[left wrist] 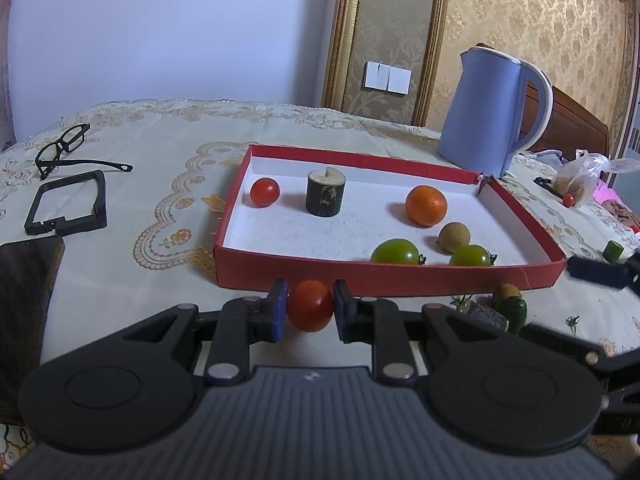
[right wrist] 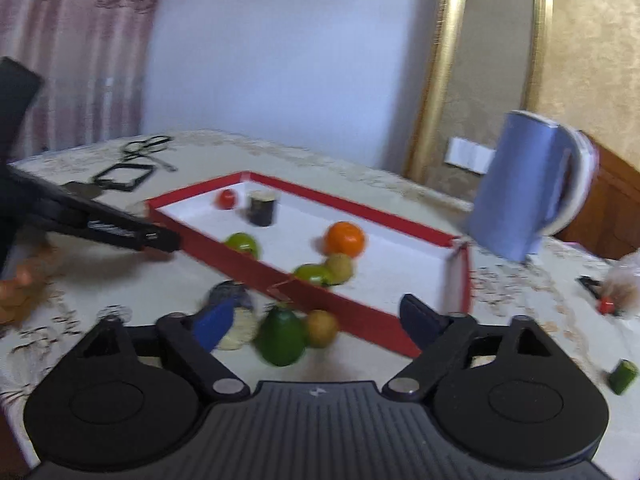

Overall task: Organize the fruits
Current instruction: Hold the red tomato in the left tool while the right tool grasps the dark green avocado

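**Tomato gripped at the box edge as second gripper lined up on green fruit**

The left gripper [left wrist: 310, 310] was clenched on a red tomato [left wrist: 309, 309], its 2 blue pads pressing the fruit's sides, just short of the near wall of the red box [left wrist: 384, 276]. The hold looked like a carry paused at the rim, with the tomato probably bound for the white floor inside. Being near round, the tomato showed no clear long axis, and its stem end could not be made out.

Already in the box lay another red tomato [left wrist: 265, 192], an orange [left wrist: 425, 205], 2 green tomatoes [left wrist: 395, 252] and a small brown fruit [left wrist: 453, 237], along with a dark cylinder [left wrist: 325, 193] standing upright.

The right gripper [right wrist: 316, 322] stood released, its pads wide apart and touching nothing, in a blurred view. Between them, on the tablecloth [left wrist: 160, 152] outside the box, sat a green pear-shaped fruit [right wrist: 280, 338] with a brownish round fruit [right wrist: 321, 328] touching its right side. The green fruit stood with its long axis roughly upright, narrow end up. The jaws appeared framed to take it across its width next.

A blue kettle [left wrist: 490, 108] stood beyond the box's far right corner; spectacles [left wrist: 66, 148] lay well off to the left.
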`<action>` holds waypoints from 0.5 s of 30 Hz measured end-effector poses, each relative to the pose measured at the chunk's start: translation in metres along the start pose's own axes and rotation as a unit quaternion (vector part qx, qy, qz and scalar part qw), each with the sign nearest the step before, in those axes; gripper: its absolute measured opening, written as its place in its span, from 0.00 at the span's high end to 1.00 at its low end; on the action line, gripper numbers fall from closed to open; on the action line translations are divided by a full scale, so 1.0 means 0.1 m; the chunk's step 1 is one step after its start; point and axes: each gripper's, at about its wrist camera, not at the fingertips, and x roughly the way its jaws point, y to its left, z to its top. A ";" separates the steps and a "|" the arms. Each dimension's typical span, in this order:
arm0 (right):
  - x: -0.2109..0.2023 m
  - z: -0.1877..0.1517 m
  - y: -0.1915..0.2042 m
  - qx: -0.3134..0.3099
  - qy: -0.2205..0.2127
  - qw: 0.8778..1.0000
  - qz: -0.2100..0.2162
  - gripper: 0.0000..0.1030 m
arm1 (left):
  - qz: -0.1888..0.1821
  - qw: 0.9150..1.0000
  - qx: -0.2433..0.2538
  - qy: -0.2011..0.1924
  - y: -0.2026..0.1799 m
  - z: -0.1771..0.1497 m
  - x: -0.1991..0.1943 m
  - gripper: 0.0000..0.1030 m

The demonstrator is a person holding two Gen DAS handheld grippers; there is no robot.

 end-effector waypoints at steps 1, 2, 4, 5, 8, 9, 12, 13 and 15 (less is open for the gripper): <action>0.01 0.00 0.02 -0.004 0.002 1.000 0.016 0.28 | 0.000 1.000 0.000 0.000 0.00 0.00 0.00 0.79; 0.01 0.00 0.04 -0.007 0.004 0.999 0.031 0.30 | 0.000 1.000 0.000 0.000 0.00 0.00 0.00 0.79; 0.01 0.00 0.10 -0.015 0.008 0.998 0.060 0.34 | 0.000 1.000 0.000 -0.001 0.01 0.00 0.00 0.79; 0.00 0.00 0.13 -0.017 0.009 0.997 0.070 0.34 | 0.000 1.000 0.000 -0.001 0.01 0.00 0.00 0.79; 0.02 0.00 0.21 -0.032 0.013 0.996 0.079 0.34 | 0.000 1.000 -0.002 -0.001 0.02 0.00 0.00 0.79; 0.03 0.01 0.22 -0.036 0.014 0.996 0.080 0.34 | -0.001 1.000 -0.002 0.000 0.02 -0.01 0.00 0.79; 0.06 0.02 0.21 -0.042 0.018 0.996 0.078 0.34 | -0.001 1.000 -0.001 0.001 0.02 -0.01 -0.01 0.79; 0.07 0.03 0.19 -0.045 0.020 0.996 0.072 0.34 | -0.001 1.000 -0.001 0.000 0.02 -0.01 -0.01 0.79; 0.06 0.03 0.12 -0.048 0.022 0.997 0.062 0.34 | -0.002 1.000 0.000 -0.001 0.02 -0.01 -0.01 0.79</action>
